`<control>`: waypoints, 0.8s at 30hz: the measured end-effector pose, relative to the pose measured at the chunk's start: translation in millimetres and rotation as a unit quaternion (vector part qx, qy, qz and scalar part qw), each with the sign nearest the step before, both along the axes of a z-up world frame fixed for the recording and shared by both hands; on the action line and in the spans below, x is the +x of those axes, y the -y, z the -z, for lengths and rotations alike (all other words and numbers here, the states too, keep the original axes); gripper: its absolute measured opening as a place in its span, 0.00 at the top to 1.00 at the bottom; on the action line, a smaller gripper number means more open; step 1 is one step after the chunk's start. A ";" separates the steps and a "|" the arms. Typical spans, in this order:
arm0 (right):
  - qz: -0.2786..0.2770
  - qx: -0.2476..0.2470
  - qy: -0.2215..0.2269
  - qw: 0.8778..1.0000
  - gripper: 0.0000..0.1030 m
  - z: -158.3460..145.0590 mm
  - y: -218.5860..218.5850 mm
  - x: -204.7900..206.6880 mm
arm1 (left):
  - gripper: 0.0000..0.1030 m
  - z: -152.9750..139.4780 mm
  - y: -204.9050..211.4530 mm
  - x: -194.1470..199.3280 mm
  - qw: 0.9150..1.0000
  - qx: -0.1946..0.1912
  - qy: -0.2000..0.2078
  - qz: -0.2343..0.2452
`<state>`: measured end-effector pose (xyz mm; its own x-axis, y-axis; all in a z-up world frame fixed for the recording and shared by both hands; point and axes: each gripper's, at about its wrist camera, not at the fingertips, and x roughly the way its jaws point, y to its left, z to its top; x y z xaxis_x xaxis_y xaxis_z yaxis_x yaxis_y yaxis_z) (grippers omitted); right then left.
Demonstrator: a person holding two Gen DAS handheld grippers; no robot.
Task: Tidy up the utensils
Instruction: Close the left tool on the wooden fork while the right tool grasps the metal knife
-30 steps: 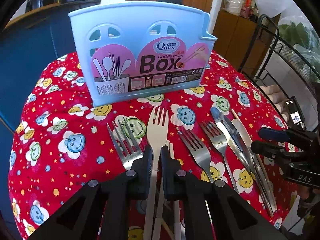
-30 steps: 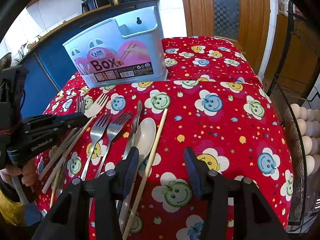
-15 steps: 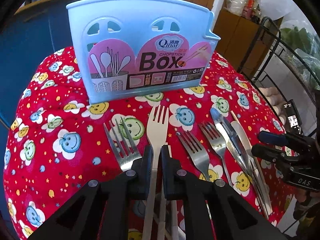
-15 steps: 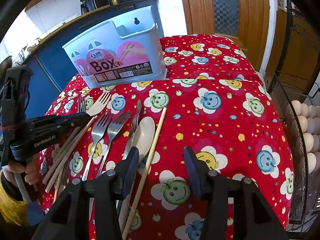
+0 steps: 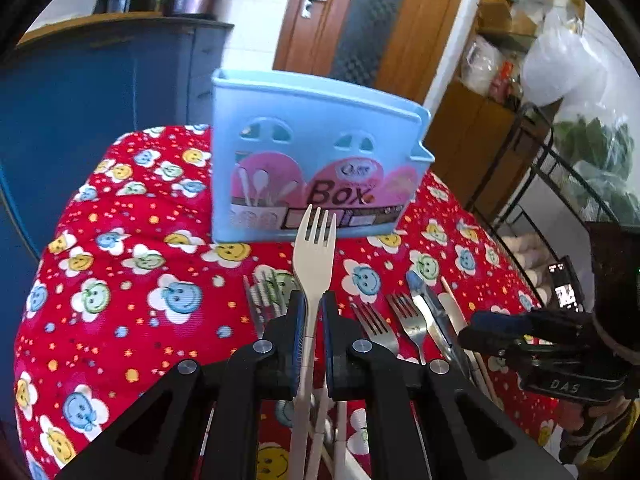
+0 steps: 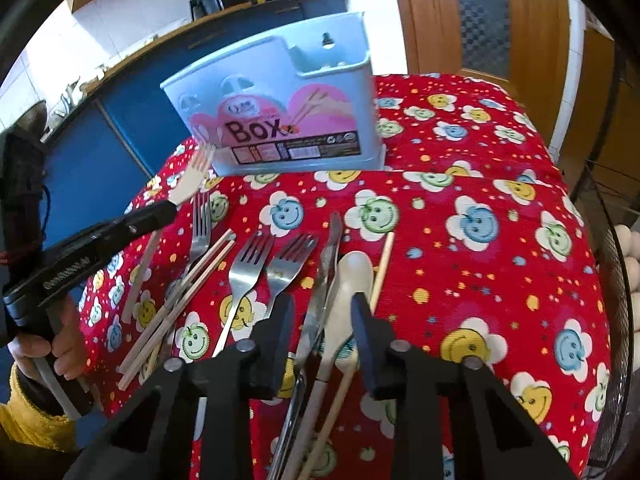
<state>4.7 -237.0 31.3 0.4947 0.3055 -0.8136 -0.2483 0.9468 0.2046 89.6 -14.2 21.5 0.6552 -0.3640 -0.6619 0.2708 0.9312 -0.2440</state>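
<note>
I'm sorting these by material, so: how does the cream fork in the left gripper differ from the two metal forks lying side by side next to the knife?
The cream fork is matte, pale plastic; the two metal forks are shiny steel. The cream fork is off the tablecloth, clamped in the left gripper; the metal forks lie flat on it, untouched. The cream fork's head is broader. All have four tines pointing toward the blue box.

Left tool (image 5: pixel 314 312) clamped; right tool (image 6: pixel 322 312) half-closed, jaws just closing.

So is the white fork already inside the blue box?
No, the white fork is clamped in the left gripper, in front of the blue box.
</note>
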 end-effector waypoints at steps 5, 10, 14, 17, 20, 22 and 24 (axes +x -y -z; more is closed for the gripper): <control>-0.005 -0.003 -0.027 1.000 0.86 10.8 -5.3 10.9 | 0.92 -1.1 -9.6 -4.0 1.000 -0.021 0.003 -0.005; 0.003 0.006 -0.043 0.999 0.93 15.0 -3.5 23.1 | 0.92 -4.2 -16.6 -8.3 0.999 -0.040 0.013 -0.008; 0.014 0.026 -0.050 0.998 0.95 15.8 2.2 28.0 | 0.92 -9.0 -20.5 -10.2 0.998 -0.053 0.020 -0.009; 0.022 0.046 -0.042 0.998 0.97 11.8 6.8 24.1 | 0.92 -13.9 -22.1 -13.7 0.998 -0.057 0.030 -0.011; 0.027 0.058 -0.025 0.998 0.97 2.3 8.9 17.0 | 0.92 -19.4 -25.0 -17.2 0.997 -0.064 0.039 -0.014; 0.029 0.068 -0.008 0.997 0.97 -6.3 10.4 11.5 | 0.92 -23.4 -27.0 -19.6 0.996 -0.070 0.046 -0.015; 0.031 0.075 0.007 0.997 0.97 -14.5 11.5 8.1 | 0.92 -27.4 -27.9 -22.0 0.996 -0.073 0.053 -0.015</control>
